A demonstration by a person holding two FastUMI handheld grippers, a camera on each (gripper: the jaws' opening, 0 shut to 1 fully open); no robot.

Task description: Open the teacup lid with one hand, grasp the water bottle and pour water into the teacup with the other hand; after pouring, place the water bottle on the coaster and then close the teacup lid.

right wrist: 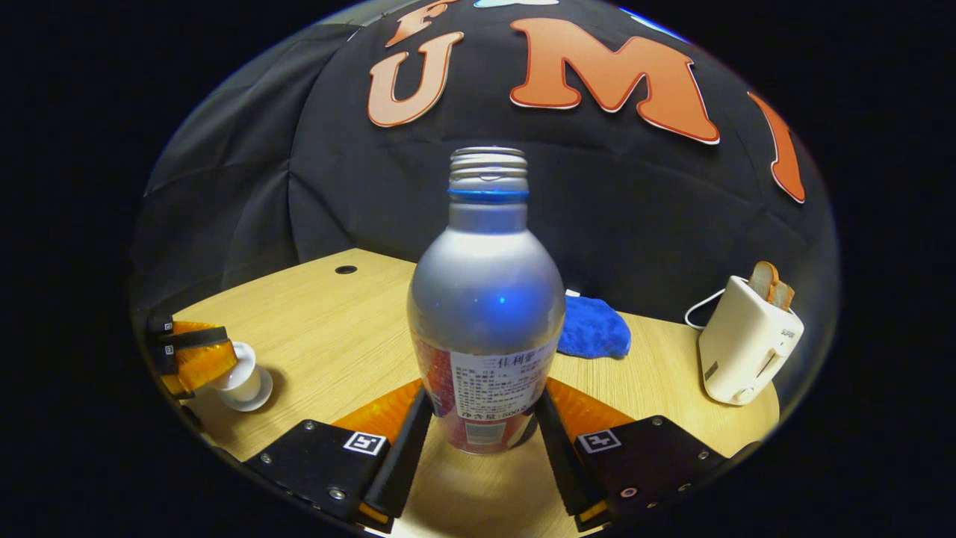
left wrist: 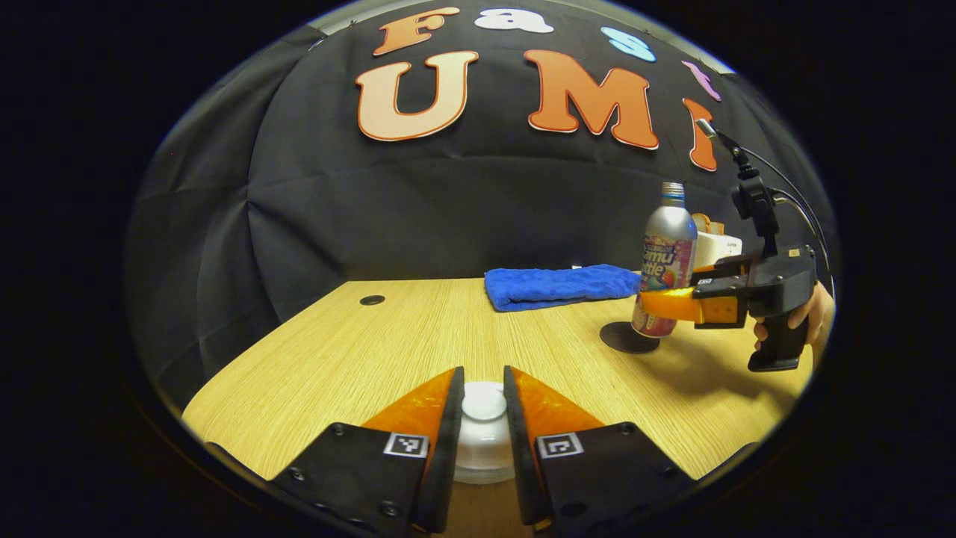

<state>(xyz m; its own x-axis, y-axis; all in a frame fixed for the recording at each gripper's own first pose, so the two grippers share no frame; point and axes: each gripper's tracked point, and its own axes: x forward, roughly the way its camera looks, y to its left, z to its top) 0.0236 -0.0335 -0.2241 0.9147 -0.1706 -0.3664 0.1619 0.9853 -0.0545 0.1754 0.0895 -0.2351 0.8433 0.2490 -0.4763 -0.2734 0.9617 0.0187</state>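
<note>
Left tool (left wrist: 484, 418): closed on teacup lid (left wrist: 484, 400) knob, a finger pressed to each side; teacup (right wrist: 245, 385) low on bench (left wrist: 418, 336), near its front edge.
Right tool (right wrist: 484, 426): clamped round lower body of water bottle (right wrist: 485, 314); bottle upright, uncapped, base at coaster (left wrist: 626, 338).
Spill risk: open neck, low grip; likely to swing or slip if tilted fast.
Lid risk: narrow knob may slide out between fingers.
Hand pose: hand (left wrist: 810, 317) on right tool's handle, tool level, pointing across bench.

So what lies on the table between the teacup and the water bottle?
Bare tabletop between the teacup and the water bottle in the right gripper view; the blue cloth lies behind the bottle.
</note>
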